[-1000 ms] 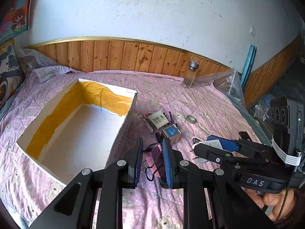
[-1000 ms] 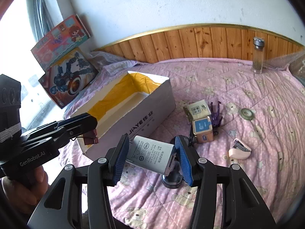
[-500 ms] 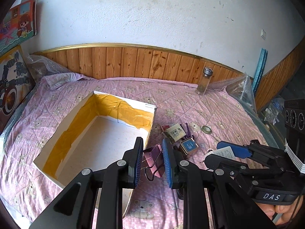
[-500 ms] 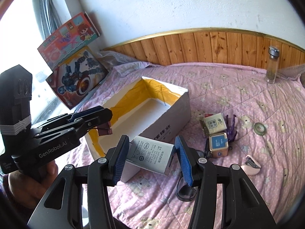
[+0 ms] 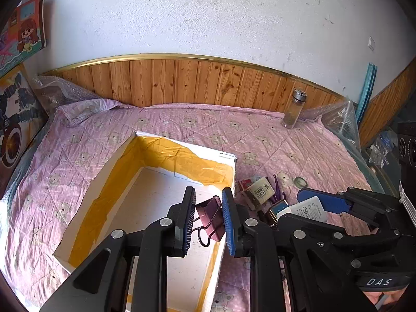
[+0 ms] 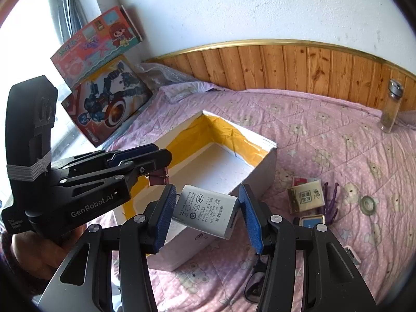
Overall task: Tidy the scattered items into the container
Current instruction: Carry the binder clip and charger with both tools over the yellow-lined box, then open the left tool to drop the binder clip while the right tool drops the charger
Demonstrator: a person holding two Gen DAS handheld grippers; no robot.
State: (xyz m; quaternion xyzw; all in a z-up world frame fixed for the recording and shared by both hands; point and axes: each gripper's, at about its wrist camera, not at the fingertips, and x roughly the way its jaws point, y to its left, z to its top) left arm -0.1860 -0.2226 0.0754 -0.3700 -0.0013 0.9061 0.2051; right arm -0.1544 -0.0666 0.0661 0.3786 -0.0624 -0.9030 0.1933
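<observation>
Gripping a pink binder clip (image 5: 210,218), the left gripper (image 5: 208,217) hangs over the near end of the white box (image 5: 122,182); "GenRobot.AI" reads on its body. Right gripper (image 6: 206,212), marked "DAS", clamps a grey power adapter (image 6: 206,210) bearing a CCC mark, just over the box's near right wall. Box interior bare, yellow tape lining its walls. Small packets (image 6: 306,197), tape roll (image 6: 367,203) lie right of it on pink quilt (image 6: 325,140); glass jar (image 6: 390,109) by the wood panelling.

Black left tool (image 5: 208,218) and right tool (image 6: 206,214), blue ribbed pads, silver screws.
</observation>
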